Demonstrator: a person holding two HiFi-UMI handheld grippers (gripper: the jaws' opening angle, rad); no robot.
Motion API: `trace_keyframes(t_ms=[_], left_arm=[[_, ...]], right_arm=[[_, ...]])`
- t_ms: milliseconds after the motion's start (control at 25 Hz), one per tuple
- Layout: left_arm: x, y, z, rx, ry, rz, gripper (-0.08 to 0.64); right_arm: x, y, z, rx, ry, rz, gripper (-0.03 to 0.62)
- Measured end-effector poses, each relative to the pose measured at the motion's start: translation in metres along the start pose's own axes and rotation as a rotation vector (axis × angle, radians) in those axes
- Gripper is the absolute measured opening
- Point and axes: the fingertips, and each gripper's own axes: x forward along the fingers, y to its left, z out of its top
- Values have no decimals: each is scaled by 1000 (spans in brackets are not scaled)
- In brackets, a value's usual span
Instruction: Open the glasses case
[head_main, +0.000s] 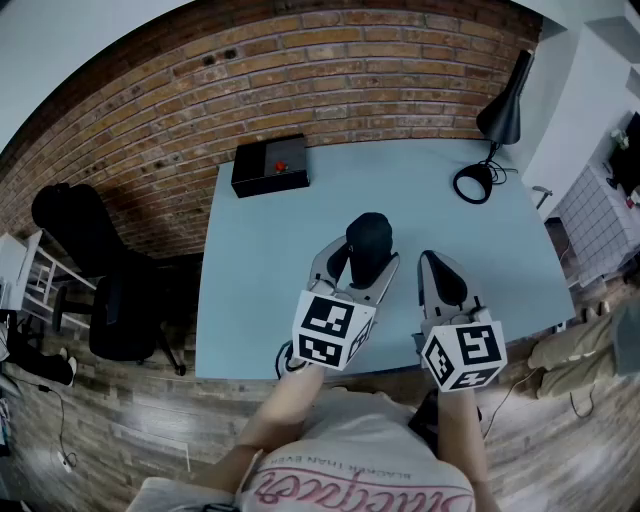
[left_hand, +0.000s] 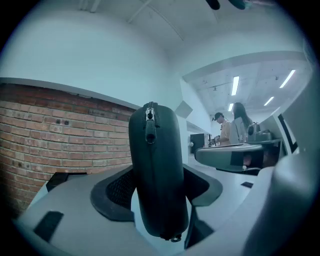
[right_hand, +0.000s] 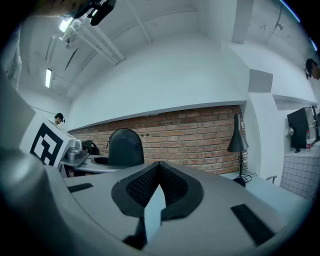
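Currently: dark oval zippered glasses case (head_main: 368, 240) (left_hand: 157, 170) stands upright, clamped at its flanks by left gripper (head_main: 368, 262) (left_hand: 157, 187) fingers, over near part of pale blue tabletop (head_main: 262, 290). Zip seam faces gripper camera, zip closed, metal pull (left_hand: 149, 128) at top. Right gripper (head_main: 434, 264) (right_hand: 159, 169) just right of case, apart from it, fingers clenched together, empty. Black box with red button (head_main: 270, 166) at far left corner; black desk lamp (head_main: 500, 115) far right. Writing: pink script on shirt (head_main: 350, 487) upside down, not legible; marker cubes (head_main: 332, 328) bear black-white squares.
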Motion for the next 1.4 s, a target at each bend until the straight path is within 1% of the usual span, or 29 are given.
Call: trace_keyframes(t_ms=[360,480,560,680,760,840,920,1040,1120,1240,1320,1400], left_arm=[[3,1,1,7,-9,-6,281],[4,3,1,32,-4,-8,281],[5,5,3,86,7,-1,281],[6,7,7,189,17,21,281],[7,8,10,240,21,30,281],[7,9,12,276,28,37,281],[7,11,14,303,29,35,281],[9,13,16,339,35,6,281],[10,15,18,382,51,-10,281],[11,17,22,504,70,-10,279],[11,21,29,610,60,14,281],[11,25,38,714,41,49,281]], right_arm=[[3,0,-2,-22,6,-4,17],[4,0,-2,-33,5,-9,17],[5,1,1,-52,-3,-6,18],[6,5,5,-84,-16,6,18],[6,7,7,-88,-25,13,18],[6,7,9,-91,-37,18,18],[5,6,12,-115,-54,27,18],[4,6,17,-143,-83,44,18],[2,6,22,-156,-100,62,18],[-1,10,30,-200,-130,94,18],[-3,12,33,-222,-150,109,18],[-3,15,34,-225,-160,122,18]])
